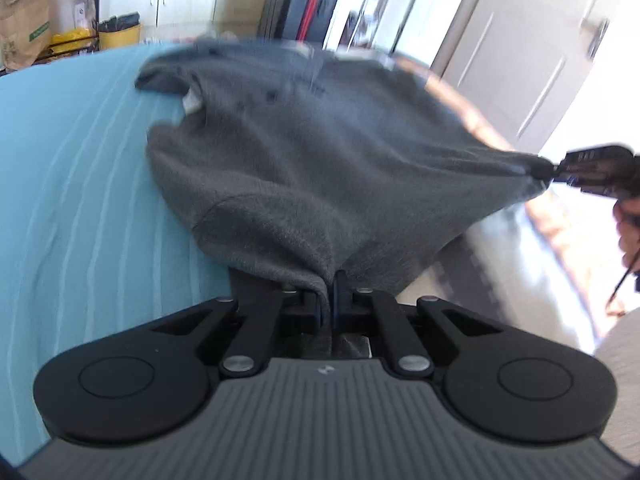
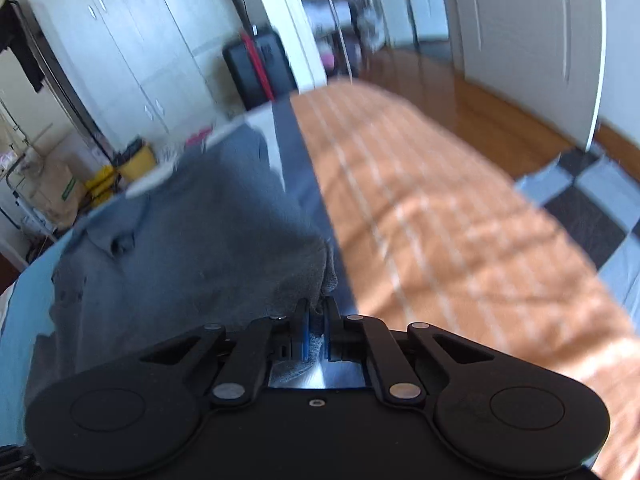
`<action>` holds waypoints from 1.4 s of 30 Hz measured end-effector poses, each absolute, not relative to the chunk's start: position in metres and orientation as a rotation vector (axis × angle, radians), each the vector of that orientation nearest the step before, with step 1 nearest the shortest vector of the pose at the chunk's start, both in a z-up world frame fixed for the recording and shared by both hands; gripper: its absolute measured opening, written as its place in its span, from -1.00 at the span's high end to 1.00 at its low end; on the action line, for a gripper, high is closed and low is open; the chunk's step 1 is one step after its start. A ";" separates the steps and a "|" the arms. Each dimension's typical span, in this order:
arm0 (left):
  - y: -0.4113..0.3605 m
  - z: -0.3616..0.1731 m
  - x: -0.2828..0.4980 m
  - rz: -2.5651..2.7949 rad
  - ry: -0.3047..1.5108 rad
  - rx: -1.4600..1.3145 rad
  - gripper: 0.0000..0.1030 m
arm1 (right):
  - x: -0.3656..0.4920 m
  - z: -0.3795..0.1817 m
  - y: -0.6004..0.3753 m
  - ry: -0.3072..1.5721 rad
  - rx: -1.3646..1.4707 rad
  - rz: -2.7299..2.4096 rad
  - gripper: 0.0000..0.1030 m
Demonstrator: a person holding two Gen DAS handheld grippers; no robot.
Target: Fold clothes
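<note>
A dark grey sweater (image 1: 304,152) lies partly on a blue striped bed cover (image 1: 72,184), its near edge lifted and stretched. My left gripper (image 1: 330,292) is shut on one corner of the sweater's hem. My right gripper (image 1: 560,168) shows at the right of the left wrist view, shut on another corner and pulling it taut. In the right wrist view the right gripper (image 2: 316,320) pinches grey sweater fabric (image 2: 200,256) between its blue pads. The collar end with a white label (image 1: 192,100) rests far on the bed.
An orange striped cover (image 2: 440,232) lies right of the sweater. A wooden floor (image 2: 500,120) and checkered mat (image 2: 592,208) are at the right. White wardrobes (image 2: 120,60), a black suitcase (image 2: 256,72), a yellow bin (image 2: 138,160) and paper bags (image 1: 24,28) stand beyond the bed.
</note>
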State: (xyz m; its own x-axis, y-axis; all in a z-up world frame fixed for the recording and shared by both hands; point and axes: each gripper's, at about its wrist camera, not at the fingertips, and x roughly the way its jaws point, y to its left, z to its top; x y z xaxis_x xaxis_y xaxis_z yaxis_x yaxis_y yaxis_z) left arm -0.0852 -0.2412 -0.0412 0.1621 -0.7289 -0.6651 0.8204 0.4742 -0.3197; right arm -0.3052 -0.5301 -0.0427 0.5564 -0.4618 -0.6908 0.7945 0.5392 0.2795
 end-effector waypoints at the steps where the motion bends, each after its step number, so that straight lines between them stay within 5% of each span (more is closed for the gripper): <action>1: -0.232 -0.030 -0.088 -1.132 0.877 0.070 0.92 | -0.309 -0.033 -0.528 0.563 0.595 -0.811 0.88; 4: -0.208 -0.015 -0.085 -1.164 0.986 -0.096 0.92 | -0.323 -0.002 -0.515 0.520 0.525 -0.773 0.89; 9: -0.197 -0.052 -0.079 -1.141 1.222 -0.244 0.92 | -0.304 -0.029 -0.515 0.840 0.380 -0.808 0.89; 17: -0.206 -0.022 -0.098 -1.149 1.172 -0.130 0.92 | -0.310 -0.017 -0.486 0.843 0.222 -0.822 0.90; 22: -0.207 -0.058 -0.089 -1.120 1.306 -0.138 0.91 | -0.303 -0.046 -0.498 0.988 0.204 -0.906 0.84; 26: -0.199 -0.077 -0.088 -1.107 1.380 -0.172 0.89 | -0.301 -0.016 -0.477 0.942 0.044 -0.996 0.79; 28: -0.199 -0.079 -0.088 -1.107 1.393 -0.180 0.77 | -0.300 0.011 -0.471 0.863 0.061 -0.965 0.66; 30: -0.201 -0.078 -0.089 -1.116 1.386 -0.194 0.00 | -0.298 0.037 -0.464 0.781 0.095 -0.910 0.51; 32: -0.205 -0.082 -0.092 -1.152 1.359 -0.205 -0.20 | -0.294 0.055 -0.455 0.719 0.143 -0.835 0.19; 34: -0.210 -0.080 -0.097 -1.180 1.323 -0.174 -0.14 | -0.289 0.066 -0.445 0.692 0.182 -0.731 0.15; 35: -0.211 -0.074 -0.100 -1.207 1.282 -0.148 0.17 | -0.286 0.069 -0.439 0.698 0.196 -0.663 0.15; 36: -0.213 -0.069 -0.103 -1.232 1.244 -0.127 0.83 | -0.282 0.071 -0.434 0.703 0.210 -0.595 0.15; 37: -0.214 -0.064 -0.102 -1.254 1.222 -0.134 0.97 | -0.277 0.070 -0.427 0.734 0.206 -0.512 0.15; 42: -0.210 -0.069 -0.059 -1.328 1.360 -0.713 0.94 | -0.255 0.063 -0.398 0.785 0.316 -0.303 0.07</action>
State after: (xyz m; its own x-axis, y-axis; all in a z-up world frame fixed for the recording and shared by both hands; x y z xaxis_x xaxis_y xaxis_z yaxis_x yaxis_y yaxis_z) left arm -0.0587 -0.2099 -0.0690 -0.2651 -0.9260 -0.2686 0.2465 0.2042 -0.9474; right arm -0.2548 -0.3977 0.0633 0.6693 -0.1478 -0.7282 0.3794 0.9106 0.1638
